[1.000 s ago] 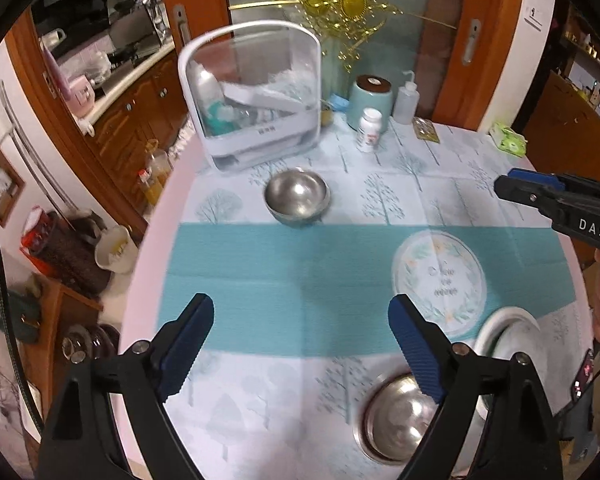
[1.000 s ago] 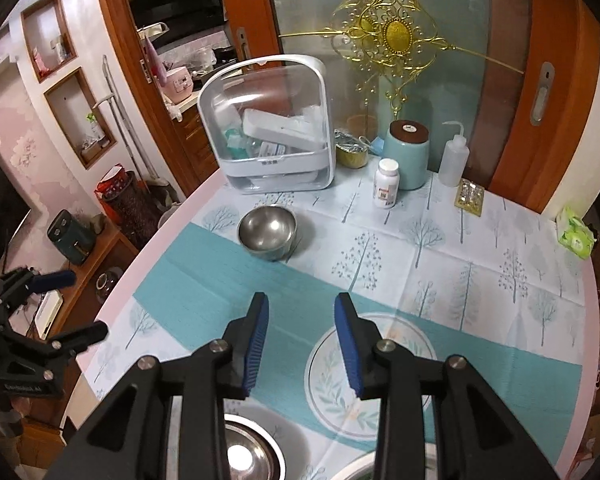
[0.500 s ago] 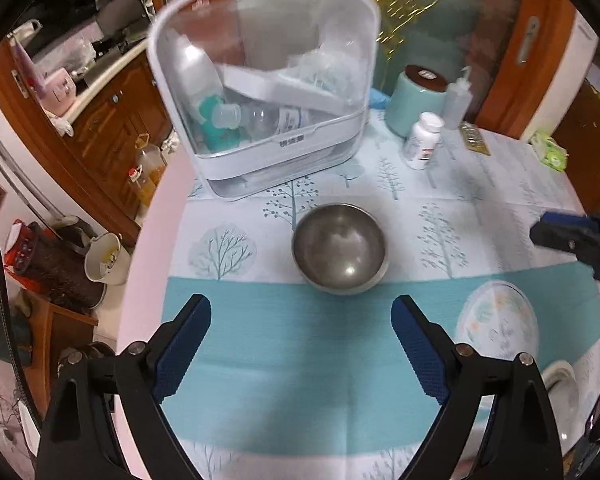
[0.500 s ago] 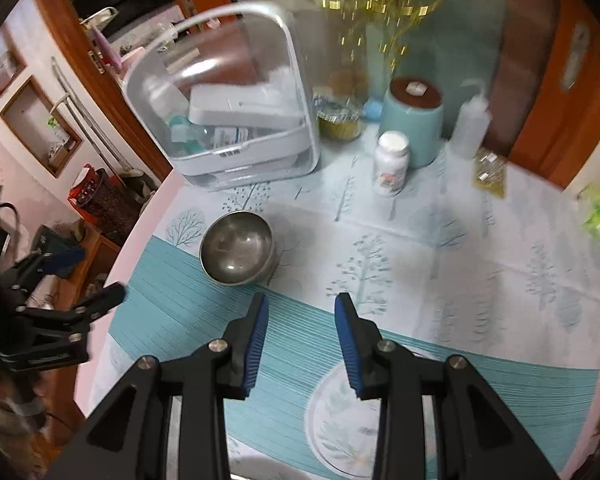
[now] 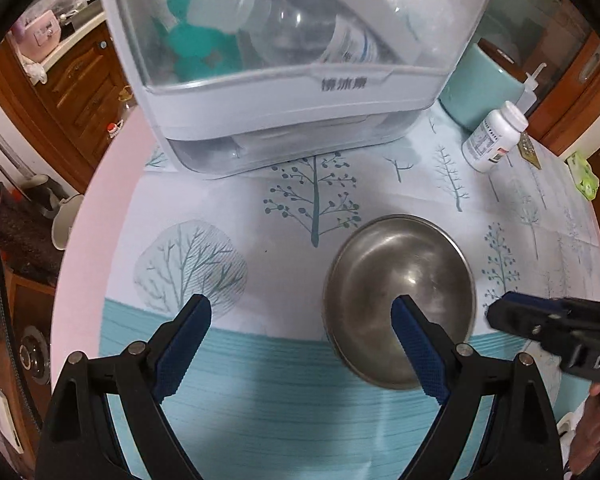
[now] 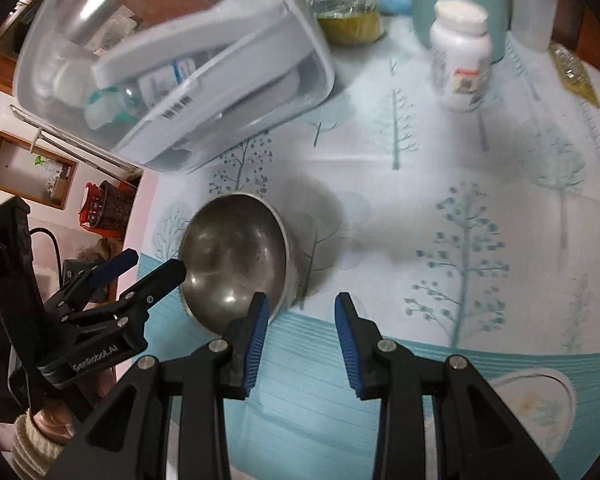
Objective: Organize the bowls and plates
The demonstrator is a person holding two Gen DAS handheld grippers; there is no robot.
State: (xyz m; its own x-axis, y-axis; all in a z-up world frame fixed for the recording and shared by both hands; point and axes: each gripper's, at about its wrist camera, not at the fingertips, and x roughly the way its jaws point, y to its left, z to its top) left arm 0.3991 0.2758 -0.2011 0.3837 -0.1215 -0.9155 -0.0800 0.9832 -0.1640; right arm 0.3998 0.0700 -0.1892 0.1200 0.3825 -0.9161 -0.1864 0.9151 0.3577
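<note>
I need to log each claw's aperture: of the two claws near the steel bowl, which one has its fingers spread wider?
The left claw: its fingers stand far apart, one over the steel bowl. The right claw shows a narrower, empty gap.

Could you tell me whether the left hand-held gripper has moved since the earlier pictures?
Yes. The left hand-held gripper has moved toward the white storage box, which now fills the top of its view, and its open jaws now reach the steel bowl.
</note>
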